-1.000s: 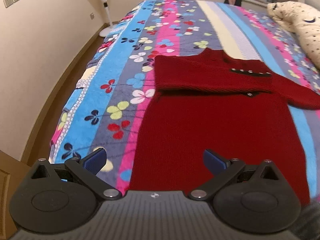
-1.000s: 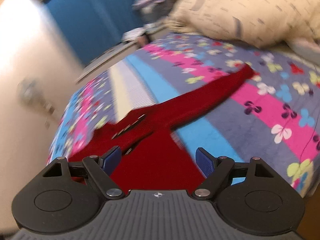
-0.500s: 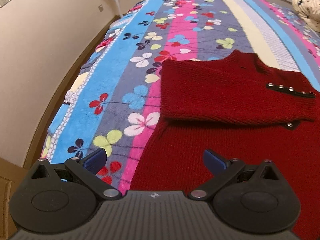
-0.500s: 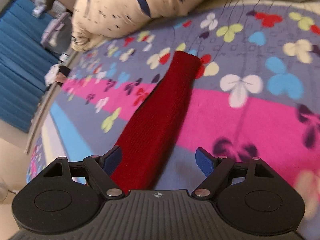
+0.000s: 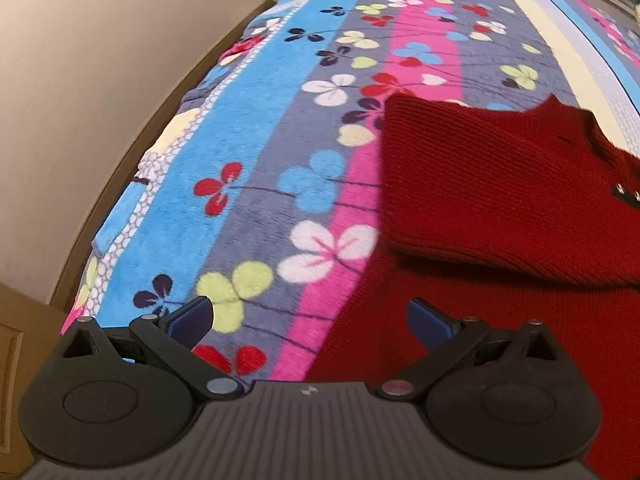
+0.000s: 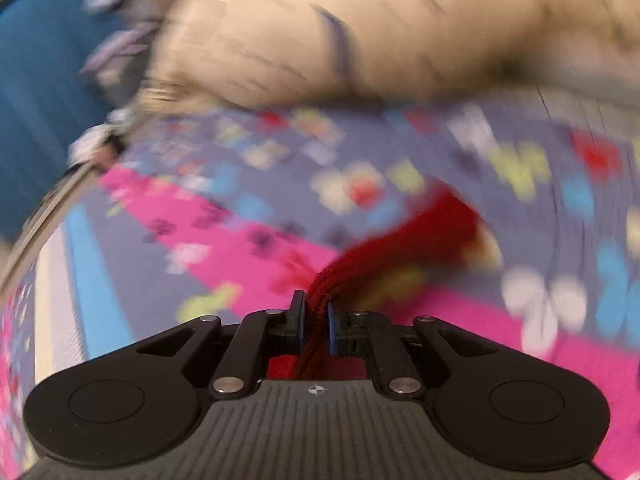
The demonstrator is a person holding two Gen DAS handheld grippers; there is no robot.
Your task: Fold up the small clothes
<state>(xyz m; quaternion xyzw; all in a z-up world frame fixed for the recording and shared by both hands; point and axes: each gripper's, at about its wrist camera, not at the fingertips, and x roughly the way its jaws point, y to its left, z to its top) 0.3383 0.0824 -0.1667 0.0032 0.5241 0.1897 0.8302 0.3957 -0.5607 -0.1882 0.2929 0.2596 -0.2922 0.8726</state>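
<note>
A small dark red knitted sweater lies on the flowered bedspread, one sleeve folded across its chest. My left gripper hovers open over the sweater's left side edge, its blue pads apart with nothing between them. In the blurred right wrist view, my right gripper is closing its jaws on the other red sleeve. The knit is bunched between the pads and the cuff end stretches away over the bedspread.
The striped floral bedspread covers the whole bed. A cream wall and brown skirting run along the bed's left edge. A large cream pillow lies just beyond the held sleeve, with blue curtains at the far left.
My left gripper has come lower and closer to the sweater's folded sleeve and side edge. My right gripper swung over to the outstretched sleeve and closed from wide open onto it.
</note>
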